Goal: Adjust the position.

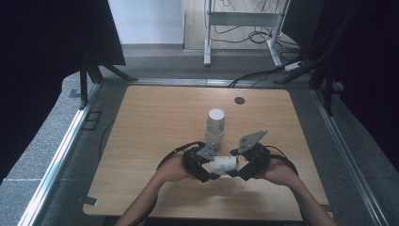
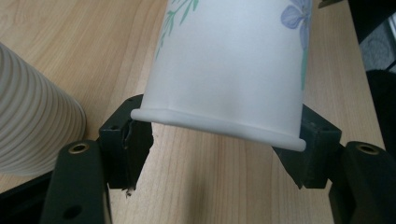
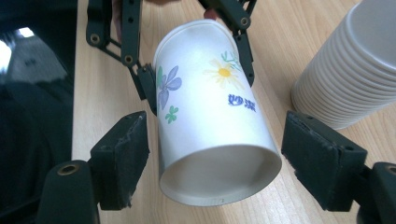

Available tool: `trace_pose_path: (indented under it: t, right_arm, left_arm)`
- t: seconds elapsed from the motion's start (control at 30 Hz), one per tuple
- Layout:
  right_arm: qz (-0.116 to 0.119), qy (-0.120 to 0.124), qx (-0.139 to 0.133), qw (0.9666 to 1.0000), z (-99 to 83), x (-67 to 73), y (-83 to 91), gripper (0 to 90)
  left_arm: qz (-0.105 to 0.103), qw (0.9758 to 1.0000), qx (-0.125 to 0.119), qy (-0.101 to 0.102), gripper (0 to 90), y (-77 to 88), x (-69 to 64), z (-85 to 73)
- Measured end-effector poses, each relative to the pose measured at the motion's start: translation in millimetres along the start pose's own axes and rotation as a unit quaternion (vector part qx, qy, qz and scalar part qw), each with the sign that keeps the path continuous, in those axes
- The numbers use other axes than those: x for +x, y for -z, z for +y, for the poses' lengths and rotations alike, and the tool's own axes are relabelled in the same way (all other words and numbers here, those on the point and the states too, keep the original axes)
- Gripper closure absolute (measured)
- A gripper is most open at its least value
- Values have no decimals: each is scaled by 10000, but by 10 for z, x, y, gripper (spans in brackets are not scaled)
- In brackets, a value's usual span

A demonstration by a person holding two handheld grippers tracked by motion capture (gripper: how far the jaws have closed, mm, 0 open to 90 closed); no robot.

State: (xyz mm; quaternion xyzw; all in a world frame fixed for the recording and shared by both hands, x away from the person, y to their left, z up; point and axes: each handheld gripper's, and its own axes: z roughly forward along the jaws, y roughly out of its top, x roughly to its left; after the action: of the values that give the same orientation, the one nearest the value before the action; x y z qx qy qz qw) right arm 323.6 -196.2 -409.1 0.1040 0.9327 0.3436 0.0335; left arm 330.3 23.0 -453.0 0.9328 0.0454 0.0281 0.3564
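Observation:
A white paper cup point(image 1: 225, 165) printed with flowers lies on its side in the air just above the table's front edge, between my two grippers. My left gripper point(image 1: 210, 170) is shut on its rim end; in the left gripper view both jaws press the rolled rim point(image 2: 219, 122). My right gripper point(image 3: 219, 163) is open around the cup's base end point(image 3: 219, 140), with a gap at each pad. The right gripper point(image 1: 241, 170) sits right of the cup. A stack of upturned ribbed white cups point(image 1: 215, 126) stands just behind, also seen as the stack point(image 2: 32, 130) and the stack point(image 3: 355, 70).
The wooden table point(image 1: 155, 122) has a small black round cap point(image 1: 239, 100) near its far edge. Metal rails point(image 1: 70, 136) run along both sides. A white frame and cables point(image 1: 244, 33) stand on the floor beyond.

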Motion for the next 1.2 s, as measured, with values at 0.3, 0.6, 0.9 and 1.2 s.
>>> trace_pose_path:
  t: [0.3,0.6,0.9,1.2]
  right_arm:
    - [-46,432,468,9980,64,66,-121,233]
    - [-18,695,820,9942,80,116,-230,299]
    - [24,670,933,9934,58,130,-261,361]
    - [147,354,509,9980,-8,100,-197,364]
  left_arm:
    - [-102,9994,309,-114,309,-32,-8,50]
    - [-143,9985,473,-233,309,-55,-34,85]
    - [-194,9980,552,-241,310,-90,-38,77]
    - [-263,9993,271,-64,241,-36,-11,50]
